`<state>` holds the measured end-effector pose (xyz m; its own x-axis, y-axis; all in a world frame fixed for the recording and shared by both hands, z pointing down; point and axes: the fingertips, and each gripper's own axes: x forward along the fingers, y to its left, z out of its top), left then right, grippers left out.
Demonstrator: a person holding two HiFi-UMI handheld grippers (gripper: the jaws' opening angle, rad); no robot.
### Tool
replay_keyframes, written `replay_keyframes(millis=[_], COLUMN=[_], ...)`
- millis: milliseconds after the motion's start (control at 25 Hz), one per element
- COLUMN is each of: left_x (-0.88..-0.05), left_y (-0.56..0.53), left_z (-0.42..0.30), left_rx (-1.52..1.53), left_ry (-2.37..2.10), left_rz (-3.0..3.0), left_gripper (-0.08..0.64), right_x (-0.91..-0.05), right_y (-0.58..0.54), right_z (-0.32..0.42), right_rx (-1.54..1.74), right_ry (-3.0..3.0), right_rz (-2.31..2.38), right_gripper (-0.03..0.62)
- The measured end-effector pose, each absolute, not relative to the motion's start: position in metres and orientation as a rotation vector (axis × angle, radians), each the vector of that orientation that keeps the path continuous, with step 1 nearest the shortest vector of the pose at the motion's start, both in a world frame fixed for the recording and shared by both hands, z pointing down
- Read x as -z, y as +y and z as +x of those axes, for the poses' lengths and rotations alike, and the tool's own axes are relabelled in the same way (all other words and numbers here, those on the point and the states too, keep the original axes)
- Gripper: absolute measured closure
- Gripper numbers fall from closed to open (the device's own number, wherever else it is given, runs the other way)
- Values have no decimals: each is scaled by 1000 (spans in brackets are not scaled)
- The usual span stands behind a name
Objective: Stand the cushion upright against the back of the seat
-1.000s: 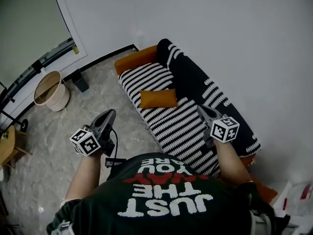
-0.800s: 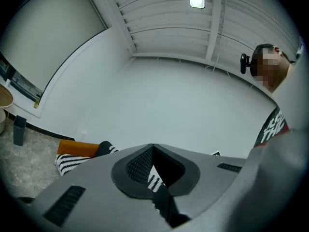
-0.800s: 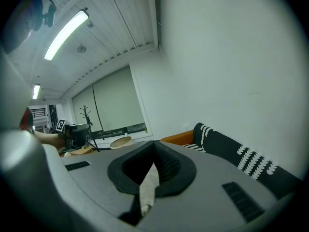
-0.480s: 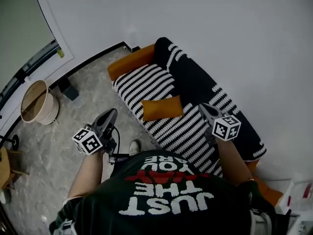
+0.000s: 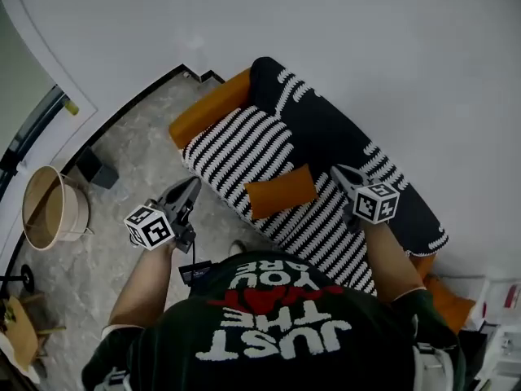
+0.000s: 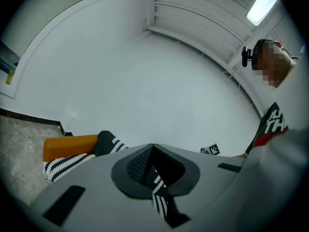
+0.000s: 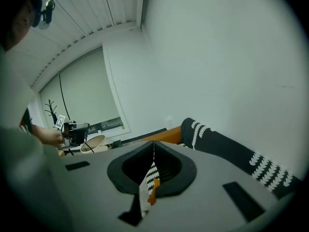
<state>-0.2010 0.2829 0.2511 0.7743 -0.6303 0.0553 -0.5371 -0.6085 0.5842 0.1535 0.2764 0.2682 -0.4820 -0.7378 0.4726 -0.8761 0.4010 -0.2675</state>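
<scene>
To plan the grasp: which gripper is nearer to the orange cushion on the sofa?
Right. The right gripper hangs over the seat, close beside the cushion; the left gripper is over the floor, off the seat's front edge.

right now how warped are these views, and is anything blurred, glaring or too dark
Head view: sharp and evenly lit, the cushion crisp, though the wide lens bows straight edges. Left gripper view: strong fisheye, black corners, the ceiling light blown out. Right gripper view: dimmer, greenish, dark round the rim.

left gripper (image 5: 194, 185) nearer sofa (image 5: 244, 139), right gripper (image 5: 337, 171) nearer cushion (image 5: 281, 191)
</scene>
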Motion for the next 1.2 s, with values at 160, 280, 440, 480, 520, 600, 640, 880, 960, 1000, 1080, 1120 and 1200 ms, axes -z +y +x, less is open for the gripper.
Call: replay_keyframes(millis=[160, 280, 440, 480, 520, 600, 640, 880, 960, 1000, 1080, 1120, 1200], left_x=[-286, -317, -360, -371, -383, -406, -420, -535, -576, -598, -643, -663, -697], left_y=[261, 248, 235, 233, 231, 224, 221, 219, 224, 226, 230, 235, 251], left_z=[-192, -181, -149, -141, -135, -124, -120, -72, -59, -54, -49, -45, -33], left_rx=[170, 118, 16, -5, -24, -49, -56, -149, -221, -250, -290, -302, -316], left_ry=[-818, -806, -806, -807, -807, -804, -805, -744, -688, -671, -648, -635, -601], left_rz=[2309, 2261, 2211, 2193, 2172, 2120, 2087, 1910, 1859, 1828, 1755, 1718, 1653], left_gripper=[549, 549, 548, 548, 548, 548, 548, 412, 298, 261, 193, 178, 137], right_x=[-301, -335, -386, -399, -413, -442, -458, -575, -609, -627, -666, -685, -718], right_y=[262, 250, 225, 220, 214, 201, 194, 175, 174, 172, 173, 177, 189], right_z=[161, 175, 210, 218, 224, 233, 236, 255, 260, 262, 266, 268, 273], right_rx=[-785, -828, -909, -924, -940, -979, -1003, -1144, -1187, -1212, -1268, -1299, -1363], right_ry=[-2308, -2244, -2182, -2169, -2155, -2119, -2097, -1998, -1959, -1939, -1900, -1879, -1842], right_rz=[1373, 1329, 1275, 1250, 1217, 1137, 1092, 847, 793, 773, 731, 707, 668], right_gripper=[568, 566, 560, 545, 525, 444, 413, 272, 244, 232, 204, 190, 155])
